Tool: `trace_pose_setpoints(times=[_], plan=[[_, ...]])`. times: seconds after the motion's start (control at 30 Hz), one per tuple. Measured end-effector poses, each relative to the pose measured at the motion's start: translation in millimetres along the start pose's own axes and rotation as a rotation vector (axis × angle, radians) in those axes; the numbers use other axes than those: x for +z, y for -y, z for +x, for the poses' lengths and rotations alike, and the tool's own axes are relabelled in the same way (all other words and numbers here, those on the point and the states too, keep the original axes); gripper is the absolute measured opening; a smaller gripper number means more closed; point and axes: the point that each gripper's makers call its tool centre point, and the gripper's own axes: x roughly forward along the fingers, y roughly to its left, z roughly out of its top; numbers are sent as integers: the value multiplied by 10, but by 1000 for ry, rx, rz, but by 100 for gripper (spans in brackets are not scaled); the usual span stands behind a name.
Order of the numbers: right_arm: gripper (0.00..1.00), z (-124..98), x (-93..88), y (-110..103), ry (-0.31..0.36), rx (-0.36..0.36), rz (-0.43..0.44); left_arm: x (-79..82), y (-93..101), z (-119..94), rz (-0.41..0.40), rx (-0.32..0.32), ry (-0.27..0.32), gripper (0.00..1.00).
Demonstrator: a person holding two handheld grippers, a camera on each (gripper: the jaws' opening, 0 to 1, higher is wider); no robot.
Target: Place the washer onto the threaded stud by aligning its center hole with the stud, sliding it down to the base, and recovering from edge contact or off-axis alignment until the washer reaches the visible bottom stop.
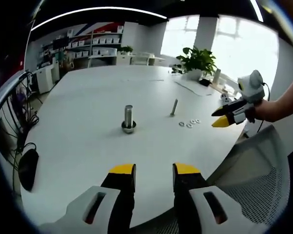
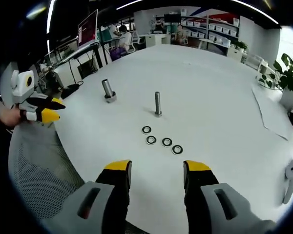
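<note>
Metal washers (image 2: 161, 141) lie in a row near the table's (image 2: 219, 97) close edge, just before the slim threaded stud (image 2: 157, 104); both tongs (image 2: 156, 173) (image 1: 154, 171) hover apart and empty, so pinch one washer's rim squarely.

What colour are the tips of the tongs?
Yellow tips on black fingers, clearest on the right tongs in the right gripper view.

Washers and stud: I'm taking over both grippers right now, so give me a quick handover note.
Left gripper: open, empty, hovering at the near table edge.
Right gripper: open, empty, pointed at the washers.
Four washers lie loose on the white table, just short of the thin threaded stud, which stands upright. A thicker stud stands apart.
Done: nothing; the thin stud looks bare.
Left: pick a washer, align, slide to the base.
</note>
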Motion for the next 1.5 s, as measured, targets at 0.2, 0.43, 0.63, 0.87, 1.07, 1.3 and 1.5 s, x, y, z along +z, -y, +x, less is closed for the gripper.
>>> trace_pose_setpoints(times=[0.2, 0.43, 0.63, 0.87, 1.07, 1.3, 1.5], plan=[[48, 80, -9, 43, -34, -13, 53, 32, -15, -10, -1, 4, 18, 28], [46, 174, -1, 86, -68, -17, 26, 13, -13, -7, -3, 3, 7, 27], [40, 235, -37, 230, -127, -5, -35, 9, -7, -6, 0, 2, 3, 27], [35, 320, -55, 235, -177, 39, -117, 8, -12, -7, -9, 2, 5, 27], [35, 384, -30, 248, -194, 62, -102, 2, -3, -4, -11, -3, 1, 26], [33, 446, -86, 306, -261, 70, -178, 1, -22, -3, -18, 0, 1, 25], [30, 497, -50, 265, -316, 128, -309, -4, -10, -3, -18, -4, -3, 25]])
